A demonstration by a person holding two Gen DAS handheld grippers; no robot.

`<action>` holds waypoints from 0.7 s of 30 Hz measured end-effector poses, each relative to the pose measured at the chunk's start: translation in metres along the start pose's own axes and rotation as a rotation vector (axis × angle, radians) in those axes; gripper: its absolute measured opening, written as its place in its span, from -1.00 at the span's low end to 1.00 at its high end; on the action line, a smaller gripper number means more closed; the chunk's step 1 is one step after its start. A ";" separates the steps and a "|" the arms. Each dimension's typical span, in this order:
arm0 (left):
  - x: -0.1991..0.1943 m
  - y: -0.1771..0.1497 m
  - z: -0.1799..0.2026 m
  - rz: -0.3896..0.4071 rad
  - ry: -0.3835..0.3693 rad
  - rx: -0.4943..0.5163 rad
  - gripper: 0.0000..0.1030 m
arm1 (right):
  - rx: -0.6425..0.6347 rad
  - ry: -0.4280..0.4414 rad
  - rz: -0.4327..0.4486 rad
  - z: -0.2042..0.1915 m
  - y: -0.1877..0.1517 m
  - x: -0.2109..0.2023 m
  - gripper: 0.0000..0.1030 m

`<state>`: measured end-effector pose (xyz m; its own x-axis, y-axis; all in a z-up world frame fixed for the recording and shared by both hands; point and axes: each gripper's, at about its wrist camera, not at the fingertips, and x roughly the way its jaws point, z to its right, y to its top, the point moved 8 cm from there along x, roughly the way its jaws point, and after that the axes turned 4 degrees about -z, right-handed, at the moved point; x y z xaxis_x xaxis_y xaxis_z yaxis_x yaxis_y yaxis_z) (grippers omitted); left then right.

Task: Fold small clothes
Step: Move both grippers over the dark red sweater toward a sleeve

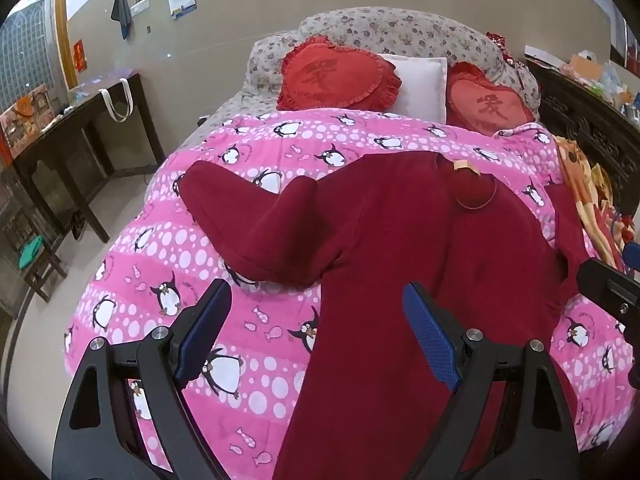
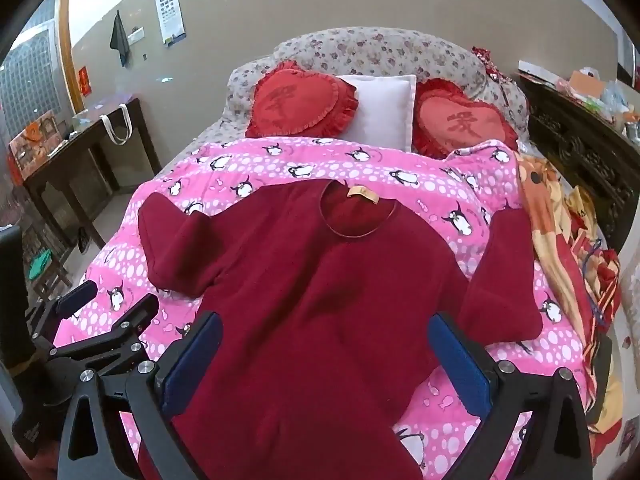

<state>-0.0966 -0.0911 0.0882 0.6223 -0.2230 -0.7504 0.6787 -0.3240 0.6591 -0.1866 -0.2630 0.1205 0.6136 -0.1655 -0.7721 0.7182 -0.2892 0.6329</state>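
**Item: dark red sweater, laid flat, not yet folded**

We record one dark red sweater (image 2: 320,280), spread front-up on the pink penguin quilt (image 2: 400,184) near the bed's foot edge. Its neckline (image 2: 360,216), with a tan label, points toward the headboard; its hem lies nearest us, so its long axis runs from foot to head. The left sleeve (image 1: 256,220) angles out toward the bed's left edge; the right sleeve (image 2: 504,276) lies toward the right edge.

Both tools hang above the hem end, pitched downward. The left gripper (image 1: 316,332) stands with jaws fully spread and nothing between them, over the sweater's left side edge where it meets the quilt. The right gripper (image 2: 324,364) is likewise wide apart and empty, straddling the lower body of the garment. We judge the left gripper nearer the left sleeve, the right nearer the right sleeve; a sleeve fold inward looks the likely first step.

Beyond the quilt: two red heart cushions (image 2: 300,100), a white pillow (image 2: 380,108), a floral headboard (image 2: 380,52). A patterned blanket (image 2: 560,232) lies along the right edge. A dark wooden table (image 1: 76,136) stands left; an eye chart (image 2: 170,10) hangs on the beige wall.
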 end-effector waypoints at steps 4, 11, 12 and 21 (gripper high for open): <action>0.004 -0.001 0.000 -0.011 -0.003 -0.007 0.70 | -0.009 0.007 -0.018 0.005 -0.006 0.009 0.98; 0.010 -0.005 0.002 -0.024 -0.008 -0.009 0.70 | 0.011 0.004 -0.042 -0.004 -0.007 0.020 0.98; 0.011 -0.006 0.002 -0.025 -0.009 -0.009 0.70 | 0.006 0.004 -0.046 0.000 -0.010 0.023 0.98; 0.016 -0.009 0.004 -0.038 -0.012 -0.013 0.70 | 0.015 -0.001 -0.078 0.002 -0.014 0.032 0.98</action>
<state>-0.0944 -0.0955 0.0698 0.5916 -0.2216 -0.7752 0.7065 -0.3209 0.6308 -0.1779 -0.2665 0.0862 0.5554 -0.1427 -0.8193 0.7589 -0.3158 0.5695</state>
